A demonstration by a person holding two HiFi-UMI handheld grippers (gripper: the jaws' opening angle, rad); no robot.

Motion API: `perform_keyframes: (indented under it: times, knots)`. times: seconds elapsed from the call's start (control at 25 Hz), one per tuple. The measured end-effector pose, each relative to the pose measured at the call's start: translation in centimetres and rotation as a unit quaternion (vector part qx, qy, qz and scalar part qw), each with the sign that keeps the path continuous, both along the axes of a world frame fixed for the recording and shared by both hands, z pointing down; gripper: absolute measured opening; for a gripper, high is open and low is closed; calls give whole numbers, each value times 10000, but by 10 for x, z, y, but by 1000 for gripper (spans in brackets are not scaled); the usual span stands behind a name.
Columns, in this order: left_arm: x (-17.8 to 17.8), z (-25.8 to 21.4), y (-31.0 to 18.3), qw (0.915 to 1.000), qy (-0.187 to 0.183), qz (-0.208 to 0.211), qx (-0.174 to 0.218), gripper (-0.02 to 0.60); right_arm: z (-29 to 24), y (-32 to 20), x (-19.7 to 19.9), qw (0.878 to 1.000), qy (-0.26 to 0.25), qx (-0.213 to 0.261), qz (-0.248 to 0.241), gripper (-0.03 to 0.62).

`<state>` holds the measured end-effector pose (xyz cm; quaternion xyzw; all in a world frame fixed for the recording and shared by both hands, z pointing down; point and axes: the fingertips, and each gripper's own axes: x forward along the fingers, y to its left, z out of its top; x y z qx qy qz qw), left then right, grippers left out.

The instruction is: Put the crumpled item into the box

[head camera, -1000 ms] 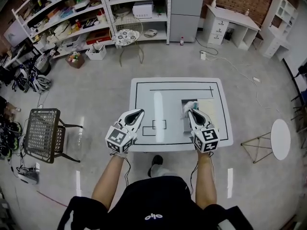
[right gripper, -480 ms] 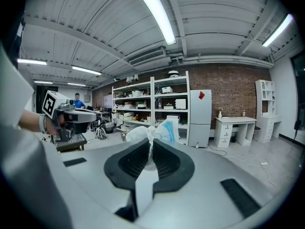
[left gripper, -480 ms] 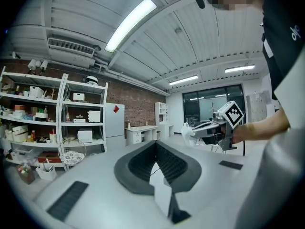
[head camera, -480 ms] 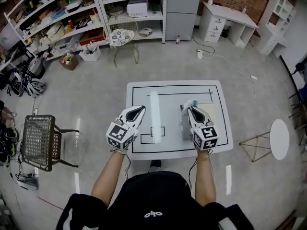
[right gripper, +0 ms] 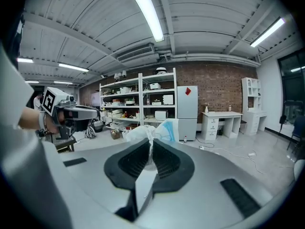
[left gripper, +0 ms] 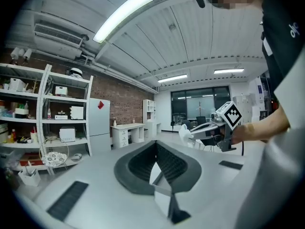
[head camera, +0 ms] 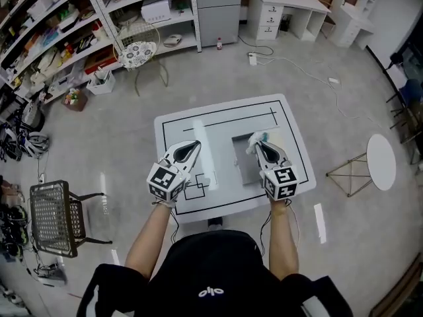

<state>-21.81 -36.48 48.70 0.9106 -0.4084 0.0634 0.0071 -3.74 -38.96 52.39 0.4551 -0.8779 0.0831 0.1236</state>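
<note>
The crumpled item [head camera: 255, 139], a wad of white and light-blue material, sticks out of the tip of my right gripper [head camera: 255, 144], which is shut on it. It hangs over the right side of the grey box [head camera: 240, 161] on the white table [head camera: 172, 127]. In the right gripper view the crumpled item [right gripper: 151, 129] bulges above the closed jaws of the right gripper [right gripper: 151, 146]. My left gripper [head camera: 192, 146] is shut and holds nothing, above the table's left part. The left gripper [left gripper: 155, 146] looks across at the right gripper [left gripper: 215, 124] and the crumpled item [left gripper: 185, 130].
A cream sheet [head camera: 283, 141] lies right of the box. Black lines and a small rectangle [head camera: 196, 187] mark the tabletop. A round white stool [head camera: 382, 162] stands to the right, a wire chair [head camera: 56, 210] to the left, and shelves [head camera: 79, 32] at the back.
The head camera has shifted, so the table now sits further left and higher in view. Both grippers kept their pose; the right one still grips the crumpled item over the box.
</note>
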Motion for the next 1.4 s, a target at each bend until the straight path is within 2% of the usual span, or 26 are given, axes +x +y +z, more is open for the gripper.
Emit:
perform_keyframes:
  times: [0.28,0.52,0.96,1.4]
  knots:
    - [58,9,-14,9981,-63,610,-77,6,24,8,48,9985,4,-235,493,32]
    - [94,19,-19,9955,-104,921,-175,6,46,13,72,9963,33,-487,711,32]
    - [126,68,-18,9900,-215,1248,-622,6,143,10,64,9875,397,-1408,595,32]
    - [135,93,-3,9845,-343,1475,-890,6,240,14,41,9645,850,-2476,341,32]
